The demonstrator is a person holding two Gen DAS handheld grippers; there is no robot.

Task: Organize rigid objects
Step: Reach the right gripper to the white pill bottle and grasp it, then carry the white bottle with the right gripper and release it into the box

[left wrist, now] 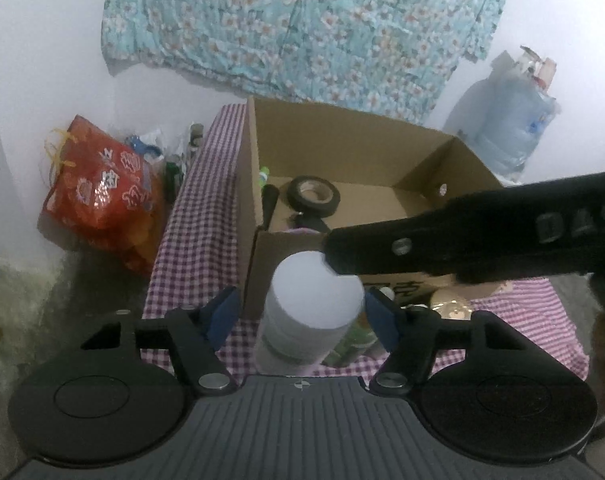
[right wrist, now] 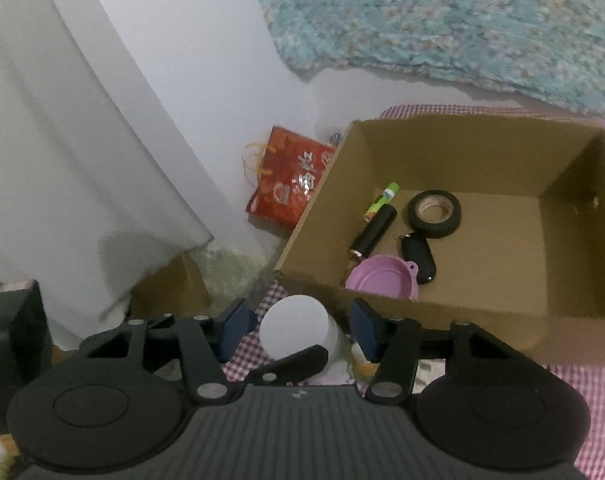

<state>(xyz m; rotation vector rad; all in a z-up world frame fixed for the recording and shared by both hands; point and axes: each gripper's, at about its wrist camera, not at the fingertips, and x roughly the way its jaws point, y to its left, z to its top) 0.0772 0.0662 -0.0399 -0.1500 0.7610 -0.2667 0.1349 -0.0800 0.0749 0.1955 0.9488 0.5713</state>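
A white-lidded jar (left wrist: pixel 316 300) stands upright on the checked cloth in front of a cardboard box (left wrist: pixel 382 132). My left gripper (left wrist: pixel 302 314) is open, its blue pads on either side of the jar, apart from it. The right gripper's black arm (left wrist: pixel 474 236) crosses above the jar. In the right wrist view my right gripper (right wrist: pixel 298 330) is open above the same jar (right wrist: pixel 296 326), with the left gripper's finger (right wrist: pixel 290 364) below it. The box (right wrist: pixel 454 132) holds a black tape roll (right wrist: pixel 434 209), a purple lid (right wrist: pixel 382 278), a black key fob (right wrist: pixel 418 256), a black tube (right wrist: pixel 372 232) and a green tube (right wrist: pixel 382 196).
The red-checked cloth (left wrist: pixel 198 216) covers the table. A red gift bag (left wrist: pixel 102 188) and bottles sit on the floor at left. A water jug (left wrist: pixel 514 128) stands at right. More small items (left wrist: pixel 450 304) lie in front of the box. A floral blanket (left wrist: pixel 302 20) hangs behind.
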